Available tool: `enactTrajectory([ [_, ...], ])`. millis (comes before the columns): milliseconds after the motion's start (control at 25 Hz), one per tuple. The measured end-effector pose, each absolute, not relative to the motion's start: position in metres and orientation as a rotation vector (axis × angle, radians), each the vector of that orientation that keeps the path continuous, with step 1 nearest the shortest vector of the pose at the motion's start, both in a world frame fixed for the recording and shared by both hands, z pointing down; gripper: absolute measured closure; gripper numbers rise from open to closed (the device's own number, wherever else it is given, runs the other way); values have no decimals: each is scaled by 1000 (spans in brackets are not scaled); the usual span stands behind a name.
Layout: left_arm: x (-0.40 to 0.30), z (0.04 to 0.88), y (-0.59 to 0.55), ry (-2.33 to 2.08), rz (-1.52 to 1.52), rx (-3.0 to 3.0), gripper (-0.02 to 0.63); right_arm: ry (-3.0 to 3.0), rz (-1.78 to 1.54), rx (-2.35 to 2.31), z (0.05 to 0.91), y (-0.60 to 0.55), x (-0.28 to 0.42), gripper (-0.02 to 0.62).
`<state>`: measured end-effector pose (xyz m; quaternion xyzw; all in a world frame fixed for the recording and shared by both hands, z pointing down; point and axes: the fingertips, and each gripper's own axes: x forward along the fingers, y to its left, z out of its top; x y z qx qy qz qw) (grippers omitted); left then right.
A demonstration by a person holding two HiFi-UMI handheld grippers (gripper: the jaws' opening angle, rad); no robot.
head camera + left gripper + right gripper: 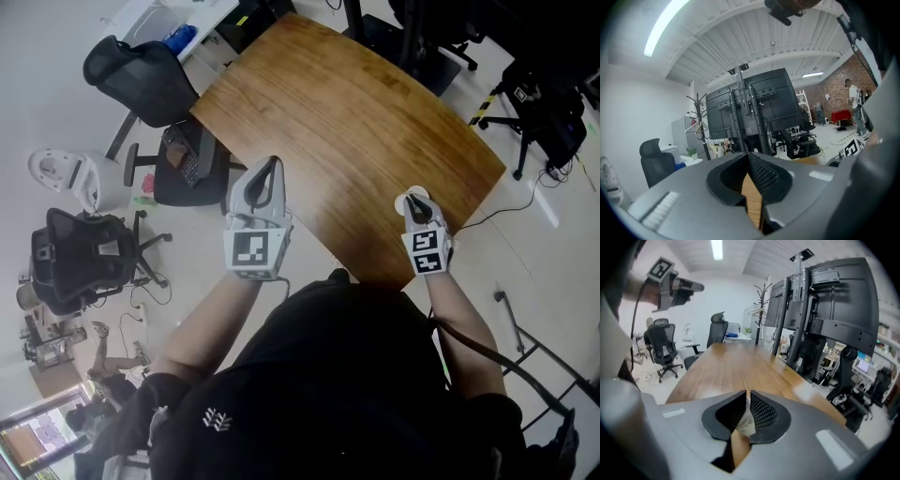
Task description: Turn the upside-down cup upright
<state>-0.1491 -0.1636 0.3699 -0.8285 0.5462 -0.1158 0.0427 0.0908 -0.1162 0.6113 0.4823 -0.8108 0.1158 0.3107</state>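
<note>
Right claw is pinching the cup by a thin bit of its wall. The jaws are nearly together, with only a sliver of white material showing between the pads in the right gripper view. In the head view the cup is sitting at the claw tip, over the bench near its lower right edge. I can't tell if it's upright yet or touching the wood.

Left claw is idling over the bench's left edge, jaws closed on nothing.

Risks I'm seeing:
- The grip is looking shallow, so the cup could be slipping out or rotating in the pads on any wrist roll.
- The wall looks flimsy, so more squeeze is likely crumpling it.
- It's hanging close to the bench edge, so a drop here is probably going to the floor.
- Releasing while it's tilted risks tipping it back over.
</note>
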Motion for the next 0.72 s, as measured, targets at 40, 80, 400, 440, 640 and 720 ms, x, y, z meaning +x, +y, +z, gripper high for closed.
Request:
enactTrajectory([
  [40,-150,369,-164,1677,-348,-2528,606,-2187,366,1278,611,-116,86,565],
  [80,-151,368,-164,1679,-347,-2522,606,-2234,433,1287,612,-116,82,561],
  [400,-162,367,-161,1696,-373,-2489,606,-2295,821,1345,645,-121,69,565],
  [440,-164,366,-160,1703,-372,-2486,606,-2282,834,1345,651,-119,70,565],
  [640,-174,365,-158,1750,-364,-2473,606,-2292,859,1345,654,-118,70,584],
  [720,-175,367,-157,1754,-372,-2473,606,-2293,872,1347,654,-119,71,585],
])
